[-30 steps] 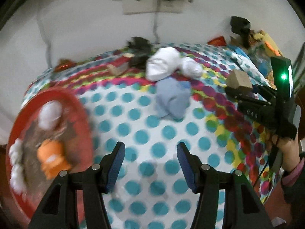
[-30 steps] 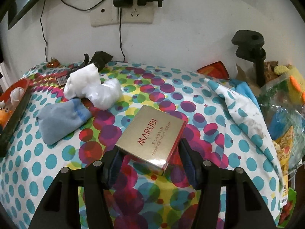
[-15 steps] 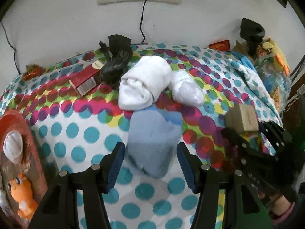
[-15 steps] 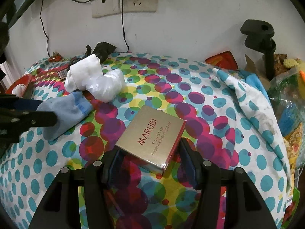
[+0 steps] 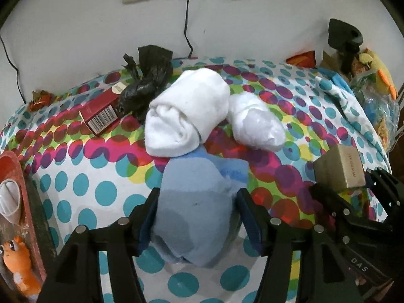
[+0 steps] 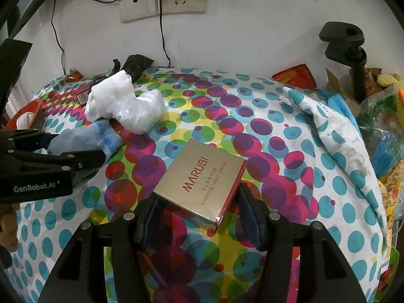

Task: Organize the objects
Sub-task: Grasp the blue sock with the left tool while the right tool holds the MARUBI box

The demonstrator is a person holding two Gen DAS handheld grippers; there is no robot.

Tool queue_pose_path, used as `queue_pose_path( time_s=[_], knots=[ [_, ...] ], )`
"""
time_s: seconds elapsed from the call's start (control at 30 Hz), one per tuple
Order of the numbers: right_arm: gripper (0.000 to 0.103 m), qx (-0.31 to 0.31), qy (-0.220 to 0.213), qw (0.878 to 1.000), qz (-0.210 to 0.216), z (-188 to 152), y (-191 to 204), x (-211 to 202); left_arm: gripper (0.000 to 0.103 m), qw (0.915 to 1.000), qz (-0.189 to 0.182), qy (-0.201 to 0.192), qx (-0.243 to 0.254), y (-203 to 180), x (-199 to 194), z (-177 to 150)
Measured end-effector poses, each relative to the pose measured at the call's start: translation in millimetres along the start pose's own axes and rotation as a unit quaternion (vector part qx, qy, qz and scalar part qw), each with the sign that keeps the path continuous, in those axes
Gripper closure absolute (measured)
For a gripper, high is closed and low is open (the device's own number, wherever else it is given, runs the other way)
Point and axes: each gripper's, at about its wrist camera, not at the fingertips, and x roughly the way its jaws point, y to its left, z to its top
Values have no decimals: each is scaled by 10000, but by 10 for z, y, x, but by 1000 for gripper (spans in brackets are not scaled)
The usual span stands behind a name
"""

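Observation:
A light blue sock (image 5: 194,202) lies on the dotted tablecloth (image 5: 83,189). My left gripper (image 5: 198,202) straddles the sock with its jaws opening, and the pads sit at the sock's sides without squeezing it. In the right wrist view that left gripper (image 6: 75,149) comes in from the left edge around the blue sock (image 6: 83,139). My right gripper (image 6: 198,199) is shut on a gold cream box (image 6: 202,174), held tilted above the cloth. The left wrist view shows the gold box (image 5: 341,166) at the right, in the right gripper (image 5: 343,184).
Behind the blue sock lie a rolled white sock (image 5: 186,116) and a plastic-wrapped white bundle (image 5: 255,126). A red carton (image 5: 101,116) and a black bag (image 5: 149,80) sit near the wall. A red tray (image 5: 15,161) holds an orange toy (image 5: 17,260). Bags of clutter (image 6: 378,126) line the right edge.
My left gripper swung from beside the red tray over to the blue sock, came down around it, and its jaws widened. The right gripper kept still with the gold box.

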Motion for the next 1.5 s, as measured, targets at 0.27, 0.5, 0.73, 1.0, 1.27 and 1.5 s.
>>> queue_pose_path(
  time_s=[0.27, 0.5, 0.73, 1.0, 1.27, 1.5],
  knots=[
    [48, -39, 24, 10000, -47, -2, 3, 3, 23, 9997, 43, -226, 107, -48, 21, -74],
    [48, -48, 29, 10000, -50, 0, 9, 11, 19, 9992, 138, -349, 103, -90, 35, -108],
    [46, -26, 31, 10000, -38, 6, 0, 29, 11, 9982, 246, -537, -68, -89, 56, -151],
    [49, -18, 16, 10000, -90, 8, 9, 29, 12, 9974, 298, -629, -162, -80, 39, -172],
    [50, 14, -6, 9999, -99, 21, 13, 15, 58, 9970, 263, -729, 28, -105, -56, -199],
    [50, 86, -4, 9999, -86, 25, 9, 26, 70, 9980, 163, -611, 66, -45, -202, -244]
  ],
)
